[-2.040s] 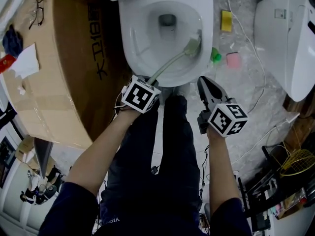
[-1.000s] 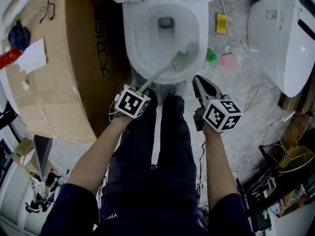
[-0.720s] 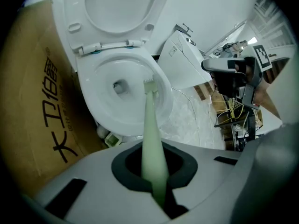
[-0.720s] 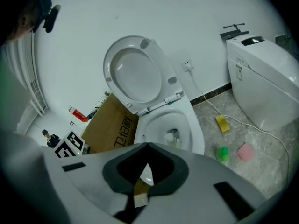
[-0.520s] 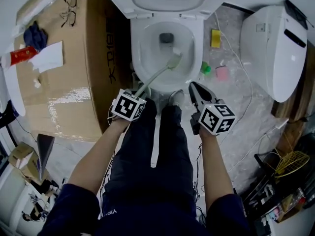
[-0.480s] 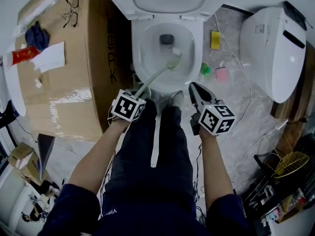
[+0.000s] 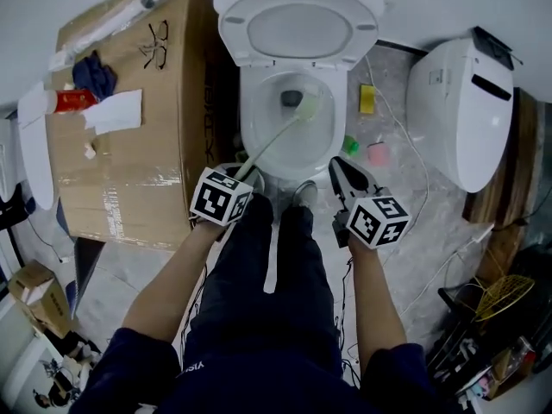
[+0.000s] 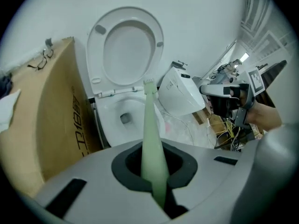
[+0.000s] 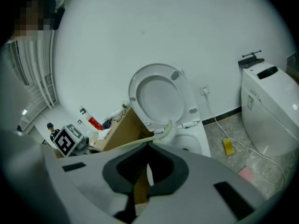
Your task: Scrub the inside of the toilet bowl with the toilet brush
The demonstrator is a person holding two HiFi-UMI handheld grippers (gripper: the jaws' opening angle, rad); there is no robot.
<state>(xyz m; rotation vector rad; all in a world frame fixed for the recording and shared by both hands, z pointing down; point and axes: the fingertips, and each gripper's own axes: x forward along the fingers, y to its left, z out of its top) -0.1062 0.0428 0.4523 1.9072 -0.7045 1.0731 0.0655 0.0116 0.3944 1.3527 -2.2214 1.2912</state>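
While the slim, pale green handle of the toilet brush (image 7: 272, 142) is clamped between the closed jaws of the left gripper (image 7: 245, 173), its bristled head is reached forward and down into the toilet bowl (image 7: 250, 123), where it lies just beside the dark drain opening. The handle is seen as a smooth plastic stem, tapered and slightly curved, running from the near rim of the bowl to the drain. In the left gripper view the handle is pinched in the notch of the dark, matte pads.

The right gripper (image 7: 339, 166) is held just outside the bowl's near right rim, apart from the brush. Its jaws are drawn almost together with only a thin slit between them, and nothing is gripped.

The bowl is of glossy white ceramic, oval in shape, and its seat and lid (image 7: 300, 24) are raised upright behind it. A large brown cardboard box (image 7: 129, 171), taped along its top, is stood just left of the bowl. A second white toilet (image 7: 457, 110) is set well to the bowl's right on grey marbled floor tiles (image 7: 414, 201), and a yellow sponge (image 7: 367, 98) lies between them.
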